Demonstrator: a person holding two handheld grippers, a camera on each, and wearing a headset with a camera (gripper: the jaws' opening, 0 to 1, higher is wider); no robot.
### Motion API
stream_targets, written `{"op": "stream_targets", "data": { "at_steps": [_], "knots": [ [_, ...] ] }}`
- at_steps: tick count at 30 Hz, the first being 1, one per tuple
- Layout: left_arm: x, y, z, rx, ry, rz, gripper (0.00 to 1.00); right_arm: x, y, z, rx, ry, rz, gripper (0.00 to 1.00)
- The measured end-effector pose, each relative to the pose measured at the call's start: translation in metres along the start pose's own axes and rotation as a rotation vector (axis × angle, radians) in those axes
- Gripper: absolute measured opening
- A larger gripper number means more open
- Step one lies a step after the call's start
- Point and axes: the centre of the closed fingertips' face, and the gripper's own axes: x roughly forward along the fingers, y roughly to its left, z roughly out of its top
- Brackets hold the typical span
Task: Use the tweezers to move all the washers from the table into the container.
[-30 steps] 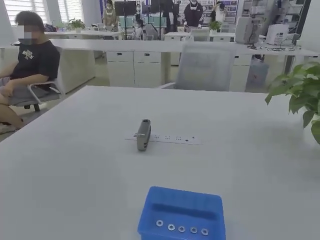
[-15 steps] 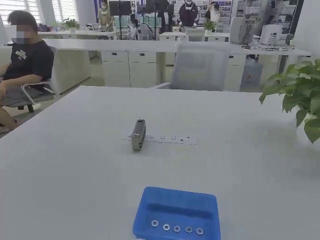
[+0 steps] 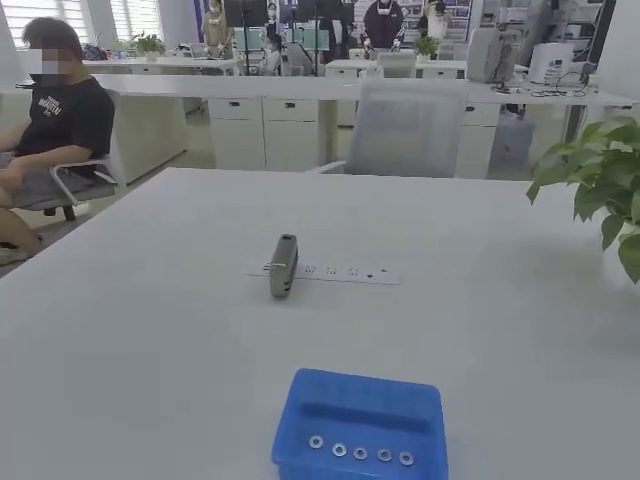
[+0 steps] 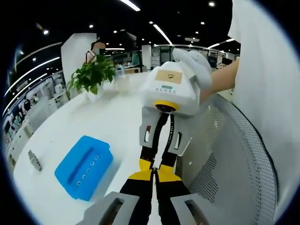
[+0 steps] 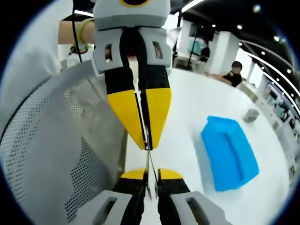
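Washers (image 3: pixel 360 453) sit in the blue container (image 3: pixel 300 400); my right gripper (image 5: pixel 151 176) and left gripper (image 5: pixel 146 143) both pinch the tweezers (image 5: pixel 149 161), jaws closed.

Ceiling strip lights (image 4: pixel 161 33) give bright, even light. The white tabletop (image 3: pixel 150 330) carries only faint, soft shadows. The left hand-held gripper (image 5: pixel 146 143) looks sharp, while the room beyond it softens and bends toward the edges.
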Motion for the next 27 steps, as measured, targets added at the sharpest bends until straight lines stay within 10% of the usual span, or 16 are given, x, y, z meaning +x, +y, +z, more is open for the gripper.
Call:
{"op": "stream_targets", "data": {
  "at_steps": [10,19,27],
  "knots": [
    [-0.003,0.011,-0.026,-0.013,0.069,-0.022,0.00,-0.007,-0.012,0.008,0.183,-0.152,-0.042,0.21],
    [0.005,0.022,-0.079,0.013,0.229,-0.069,0.00,-0.048,-0.028,-0.019,0.288,-0.151,-0.170,0.34],
    [0.019,0.035,-0.099,0.029,0.320,-0.077,0.00,-0.082,-0.042,-0.034,0.406,-0.176,-0.289,0.36]
  ]
}}
